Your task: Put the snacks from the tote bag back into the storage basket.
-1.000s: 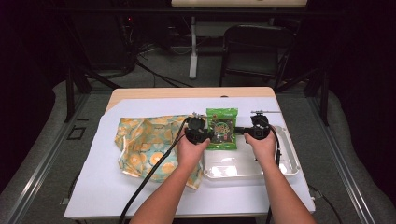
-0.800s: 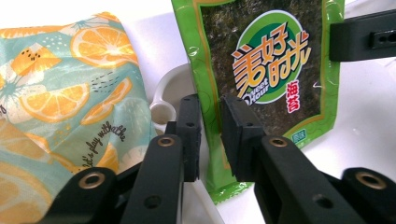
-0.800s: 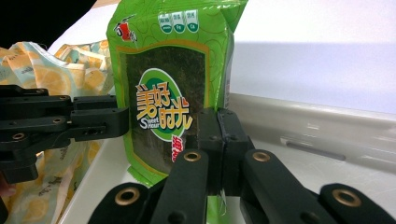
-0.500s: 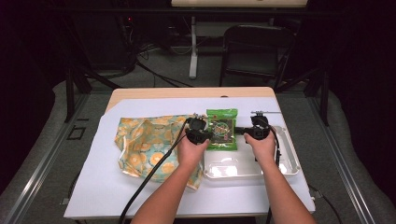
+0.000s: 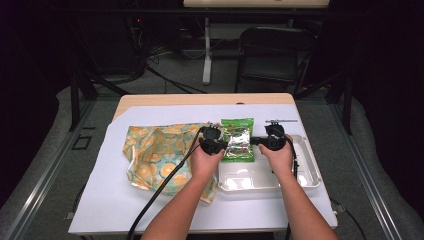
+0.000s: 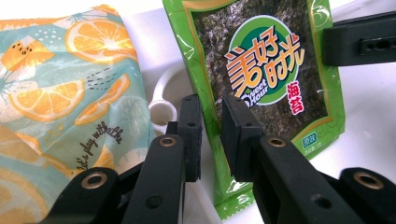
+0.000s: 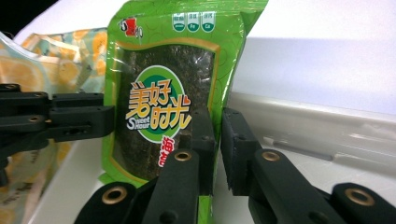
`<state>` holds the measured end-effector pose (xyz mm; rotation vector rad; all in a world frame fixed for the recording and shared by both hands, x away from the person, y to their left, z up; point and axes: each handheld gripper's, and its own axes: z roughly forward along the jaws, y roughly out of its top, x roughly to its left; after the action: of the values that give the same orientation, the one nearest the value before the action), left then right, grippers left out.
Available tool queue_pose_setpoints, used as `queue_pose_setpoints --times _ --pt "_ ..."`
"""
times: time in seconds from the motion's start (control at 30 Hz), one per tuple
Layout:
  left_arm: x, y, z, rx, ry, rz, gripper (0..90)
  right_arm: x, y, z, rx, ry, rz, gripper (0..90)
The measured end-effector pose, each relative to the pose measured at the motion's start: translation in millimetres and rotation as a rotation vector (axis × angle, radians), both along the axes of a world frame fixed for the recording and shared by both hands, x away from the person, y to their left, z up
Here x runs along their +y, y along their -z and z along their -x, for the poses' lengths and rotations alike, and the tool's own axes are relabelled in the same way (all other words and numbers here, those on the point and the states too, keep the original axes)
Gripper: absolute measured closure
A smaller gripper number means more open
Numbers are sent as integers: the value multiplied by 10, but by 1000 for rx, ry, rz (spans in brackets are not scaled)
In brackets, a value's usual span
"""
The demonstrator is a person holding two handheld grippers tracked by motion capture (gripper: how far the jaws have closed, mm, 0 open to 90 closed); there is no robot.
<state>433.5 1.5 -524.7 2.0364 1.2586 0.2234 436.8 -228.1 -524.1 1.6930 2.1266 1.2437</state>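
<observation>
Nearest, the person's two forearms come in from the table's near edge. Left gripper [image 5: 214,139]: jaws closed on the left edge of the seaweed snack packet [image 5: 237,139], the green film pinched between the pads in the left gripper view [image 6: 209,140]; these jaws have just been closing, then held. Right gripper [image 5: 272,139]: jaws standing close on the packet's right edge [image 7: 214,151], its seam between the pads; these jaws have just been opening slightly, and whether the pads press the film cannot be told. Seaweed snack packet: green, held flat between the two grippers above the far left end of the clear plastic tray [image 5: 305,172], label facing up. Left of it, orange-print fabric bag [image 5: 160,155], lying crumpled on the white table cover [image 5: 110,200]. Beyond the table, a dark chair [image 5: 272,57].
</observation>
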Motion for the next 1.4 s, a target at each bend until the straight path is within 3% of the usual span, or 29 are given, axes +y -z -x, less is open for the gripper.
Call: queue_pose_setpoints --times 0.27,0.73,0.97,1.4 --pt "1 -5 1 5 -5 10 762 21 23 -6 -2 -3 20 802" --pt "56 -81 3 -21 -26 17 691 21 31 -15 13 4 -1 744" --pt "59 -79 4 -20 -19 19 653 8 11 -10 6 6 -29 621" --pt "84 -126 14 -23 -4 47 509 23 -29 1 -63 14 5 442"
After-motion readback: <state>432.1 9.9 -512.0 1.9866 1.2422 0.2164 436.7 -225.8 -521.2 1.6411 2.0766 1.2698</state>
